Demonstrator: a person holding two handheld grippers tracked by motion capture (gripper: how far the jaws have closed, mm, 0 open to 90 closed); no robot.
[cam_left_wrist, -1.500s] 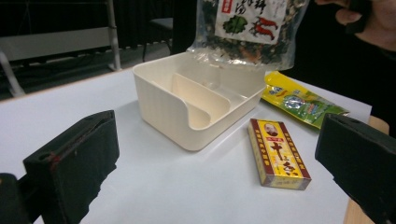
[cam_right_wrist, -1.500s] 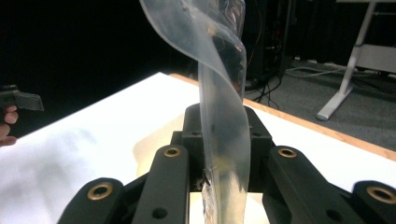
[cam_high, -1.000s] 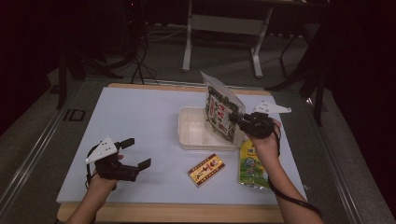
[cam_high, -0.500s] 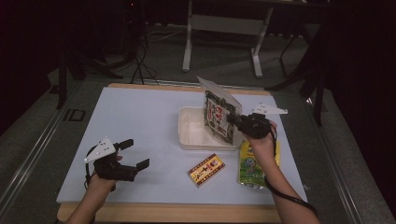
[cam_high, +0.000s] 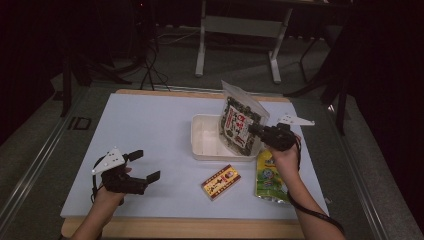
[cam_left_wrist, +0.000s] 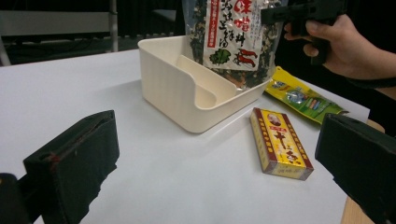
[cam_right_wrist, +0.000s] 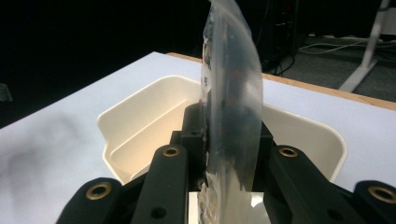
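Note:
My right gripper (cam_high: 255, 131) is shut on a clear bag of dark dried flakes with a red and white label (cam_high: 239, 127). The bag stands upright on edge between the pads (cam_right_wrist: 231, 107). Its lower end dips into the right part of a cream tray (cam_high: 200, 150); I cannot tell whether it touches the tray's floor. In the left gripper view the bag (cam_left_wrist: 233, 42) rises behind the tray wall (cam_left_wrist: 173, 88). My left gripper (cam_high: 146, 165) rests at the front left, open, with nothing between its jaws.
A yellow and red box (cam_high: 220, 181) lies flat in front of the tray. A green and yellow packet (cam_high: 269, 175) lies under my right forearm. The white board (cam_high: 150, 120) ends at a wooden front edge. A metal frame (cam_high: 240, 25) stands beyond the far edge.
The right gripper has come down with the bag, so the bag's lower end sits deeper in the tray. The left gripper has stayed where it was.

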